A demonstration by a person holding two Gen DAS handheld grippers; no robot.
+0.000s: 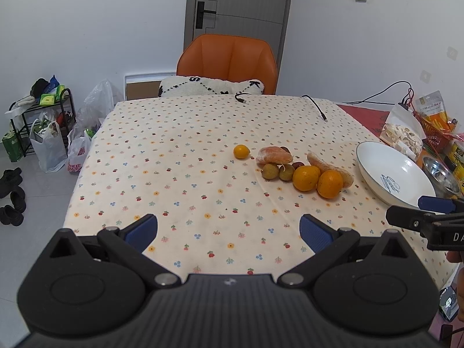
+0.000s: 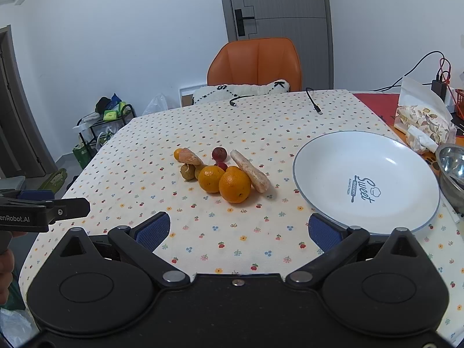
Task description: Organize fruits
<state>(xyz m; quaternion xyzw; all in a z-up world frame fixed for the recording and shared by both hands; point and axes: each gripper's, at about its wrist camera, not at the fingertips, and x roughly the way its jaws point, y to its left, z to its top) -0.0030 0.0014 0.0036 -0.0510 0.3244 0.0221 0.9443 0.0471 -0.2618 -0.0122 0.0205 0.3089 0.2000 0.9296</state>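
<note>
A cluster of fruit lies on the flowered tablecloth: two oranges (image 1: 317, 180) (image 2: 235, 185), two peeled citrus pieces (image 1: 274, 155) (image 2: 250, 170), small brownish fruits (image 1: 270, 171) (image 2: 188, 171), dark red fruits (image 2: 219, 153) and a small orange (image 1: 241, 151) apart to the left. An empty white plate (image 1: 377, 159) (image 2: 333, 150) sits right of the fruit. My left gripper (image 1: 229, 229) hovers open over the near table, well short of the fruit. My right gripper (image 2: 239, 229) is open too, near the plate's front rim, empty.
An orange chair (image 1: 229, 58) with a white cushion stands at the far side. Black cables (image 1: 316, 107) lie on the far table. Snack bags (image 2: 420, 121), a steel bowl (image 2: 452, 168) and a red basket (image 1: 435, 133) crowd the right edge. Bags, a rack and shoes are on the floor left.
</note>
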